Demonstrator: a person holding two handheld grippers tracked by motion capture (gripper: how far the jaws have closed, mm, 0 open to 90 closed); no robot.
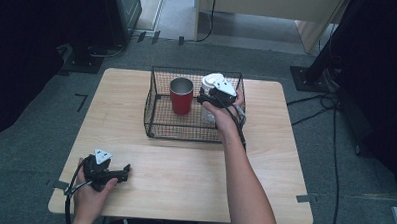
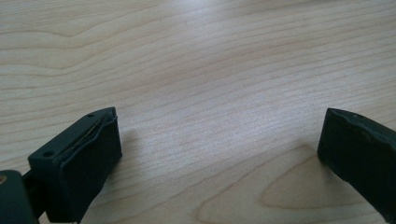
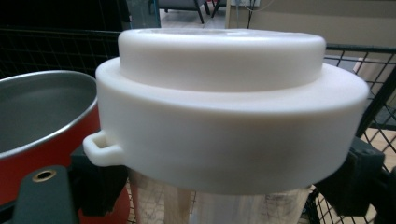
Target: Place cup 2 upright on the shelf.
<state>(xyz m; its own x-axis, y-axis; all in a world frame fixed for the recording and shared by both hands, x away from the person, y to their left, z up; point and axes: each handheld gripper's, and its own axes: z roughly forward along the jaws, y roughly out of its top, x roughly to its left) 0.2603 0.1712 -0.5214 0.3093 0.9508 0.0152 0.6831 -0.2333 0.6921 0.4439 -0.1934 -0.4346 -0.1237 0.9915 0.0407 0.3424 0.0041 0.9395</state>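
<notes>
Right gripper view: we clamp our right gripper [image 3: 224, 186] on a clear bottle [image 3: 224, 207] under its white lid [image 3: 224, 112].
Bottle stands in the wire basket [image 1: 157, 98] beside a red cup [image 1: 181, 95]; our left gripper [image 2: 219, 158] gapes over the table [image 2: 210, 70]. Bottle print unreadable.

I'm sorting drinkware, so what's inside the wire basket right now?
The wire basket holds a red cup and a clear bottle with a white lid, gripped by the right gripper. The bottle's base is hidden.
</notes>
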